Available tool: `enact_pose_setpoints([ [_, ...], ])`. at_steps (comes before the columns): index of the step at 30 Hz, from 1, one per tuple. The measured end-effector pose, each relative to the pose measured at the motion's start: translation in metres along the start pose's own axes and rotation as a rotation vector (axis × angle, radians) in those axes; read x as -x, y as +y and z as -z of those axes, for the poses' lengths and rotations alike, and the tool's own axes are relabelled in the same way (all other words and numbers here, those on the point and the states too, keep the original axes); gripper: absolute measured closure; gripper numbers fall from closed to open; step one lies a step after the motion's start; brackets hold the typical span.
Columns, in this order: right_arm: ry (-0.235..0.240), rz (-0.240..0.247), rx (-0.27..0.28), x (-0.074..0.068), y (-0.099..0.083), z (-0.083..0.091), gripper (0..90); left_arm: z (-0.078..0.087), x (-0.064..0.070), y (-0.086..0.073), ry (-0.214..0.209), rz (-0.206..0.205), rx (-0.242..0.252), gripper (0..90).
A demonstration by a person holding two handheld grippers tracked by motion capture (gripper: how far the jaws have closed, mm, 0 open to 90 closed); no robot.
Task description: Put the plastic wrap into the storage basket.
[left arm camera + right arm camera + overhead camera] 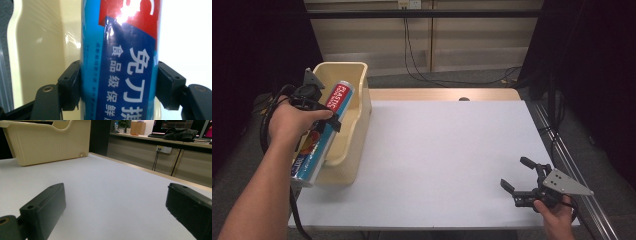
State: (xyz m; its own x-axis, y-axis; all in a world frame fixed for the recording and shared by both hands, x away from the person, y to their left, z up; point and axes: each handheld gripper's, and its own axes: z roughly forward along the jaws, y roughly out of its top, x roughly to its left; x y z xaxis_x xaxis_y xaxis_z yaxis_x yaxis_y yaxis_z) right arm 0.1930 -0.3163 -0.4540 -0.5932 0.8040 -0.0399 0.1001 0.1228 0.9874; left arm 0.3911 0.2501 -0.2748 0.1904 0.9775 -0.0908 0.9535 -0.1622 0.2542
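A long blue and red roll of plastic wrap (323, 131) hangs lengthwise over the cream plastic bin (353, 107) at the table's left edge. My left gripper (326, 121) is shut on the roll around its middle. In the left gripper view both black jaws press the sides of the plastic wrap roll (120, 62), with the bin's cream wall (40, 50) behind it. My right gripper (518, 176) rests low over the white table (437, 155) at the front right, open, nothing between its jaws. The right gripper view looks across the table (110, 202) toward the bin (47, 141).
A dark gap lies left of the table beside the bin. A metal rail (562, 150) runs along the table's right edge. Cables (422, 65) hang down to the floor behind the table. A wooden strip (442, 94) borders the far edge.
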Motion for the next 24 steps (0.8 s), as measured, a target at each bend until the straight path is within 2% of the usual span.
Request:
enact_pose_setpoints([
  [2, 0.003, 0.002, -0.003, 0.000, 0.000, 0.000, 2.4, 0.000, 0.002, 0.000, -0.013, 0.005, 0.010, 31.3],
  [4, 0.003, 0.001, -0.001, 0.000, 0.000, 0.001, 2.4, 0.011, 0.003, 0.002, -0.041, 0.008, 0.108, 32.6],
  [5, 0.001, -0.002, 0.002, -0.001, 0.000, 0.001, 2.4, 0.017, 0.006, 0.003, -0.062, 0.005, 0.131, 33.1],
  [7, 0.000, 0.001, 0.002, 0.000, 0.000, 0.001, 2.4, 0.026, 0.013, 0.005, -0.086, -0.025, 0.119, 33.1],
  [9, 0.000, 0.000, 0.001, 0.000, 0.001, 0.001, 2.4, 0.029, 0.022, 0.007, -0.090, -0.058, 0.128, 31.4],
  [11, 0.004, -0.003, 0.001, -0.001, 0.001, 0.000, 2.5, 0.028, 0.030, 0.007, -0.120, -0.074, 0.147, 29.5],
  [17, 0.005, 0.005, 0.000, -0.001, 0.001, 0.002, 2.4, 0.014, 0.060, 0.008, -0.178, -0.177, 0.152, 26.0],
  [20, 0.000, 0.001, 0.003, 0.000, 0.001, 0.002, 2.4, 0.006, 0.076, 0.008, -0.198, -0.213, 0.160, 24.9],
  [24, 0.004, 0.004, 0.001, -0.001, 0.001, 0.002, 2.4, -0.010, 0.094, 0.007, -0.229, -0.266, 0.139, 23.0],
])
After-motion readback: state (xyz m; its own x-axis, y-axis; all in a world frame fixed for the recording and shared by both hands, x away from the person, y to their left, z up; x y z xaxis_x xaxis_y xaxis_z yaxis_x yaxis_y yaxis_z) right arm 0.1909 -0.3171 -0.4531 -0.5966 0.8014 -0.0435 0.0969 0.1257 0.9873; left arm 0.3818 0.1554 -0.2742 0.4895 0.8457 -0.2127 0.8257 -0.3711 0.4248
